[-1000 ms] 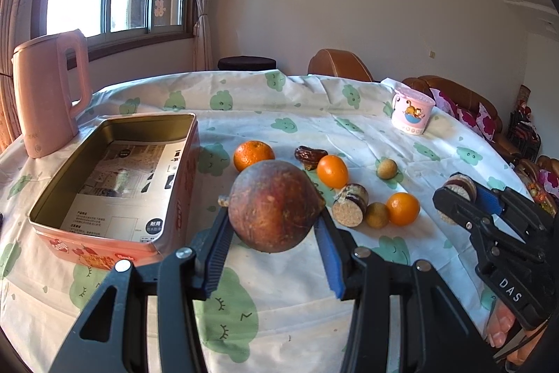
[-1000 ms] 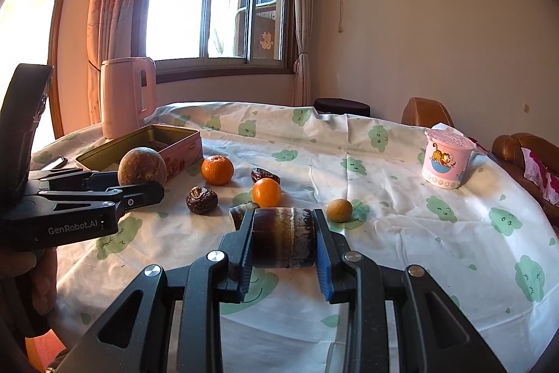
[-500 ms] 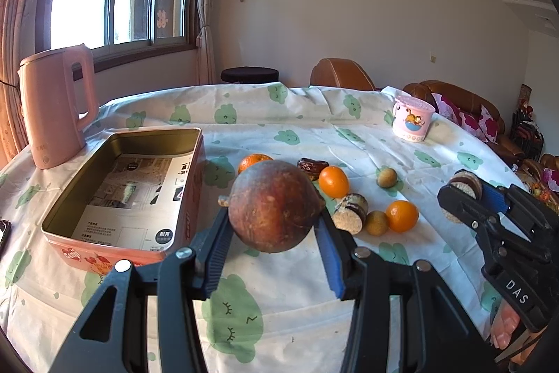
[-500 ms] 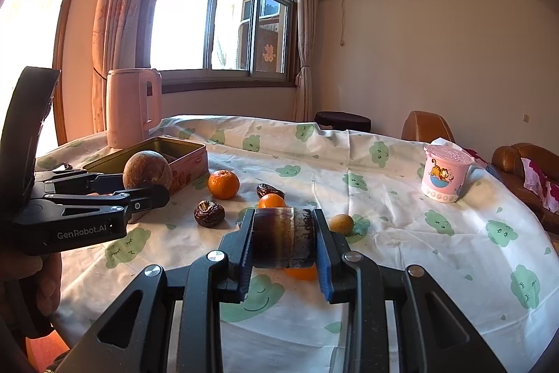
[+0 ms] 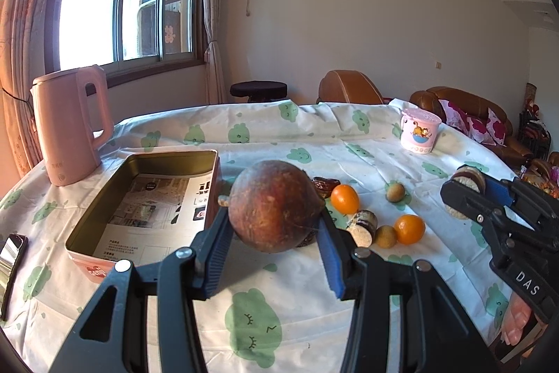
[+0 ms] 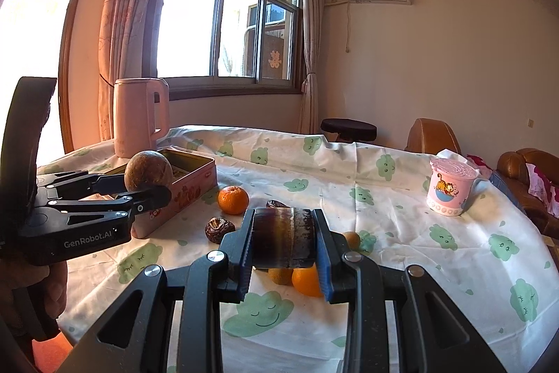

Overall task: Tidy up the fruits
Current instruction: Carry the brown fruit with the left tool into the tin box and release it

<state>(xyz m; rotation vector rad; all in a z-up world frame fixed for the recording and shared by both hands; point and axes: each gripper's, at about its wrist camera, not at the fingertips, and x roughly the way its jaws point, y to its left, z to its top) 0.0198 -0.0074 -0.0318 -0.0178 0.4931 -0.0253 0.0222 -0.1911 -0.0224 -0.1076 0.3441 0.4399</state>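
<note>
Currently left gripper [image 5: 276, 233] is clamped on the round brown russet fruit [image 5: 274, 205]; open pink metal tin [image 5: 146, 163] lies just left-forward. Right gripper [image 6: 284, 243] grips a dark cane segment [image 6: 283, 242], farther off.

My right gripper [image 6: 283, 245] squeezes a dark, stubby piece of sugar cane [image 6: 283, 238] above the table [image 6: 401, 233]. Off to the side, my left gripper [image 6: 146, 186] grips a round brown fruit [image 6: 148, 171] right by the pink tin box [image 6: 190, 184]. A tangerine [image 6: 233, 199] and a wrinkly date [image 6: 219, 229] sit near the tin — well apart from the pink cup [image 6: 450, 187]. A pink kettle [image 6: 139, 116] stands behind the tin.
</note>
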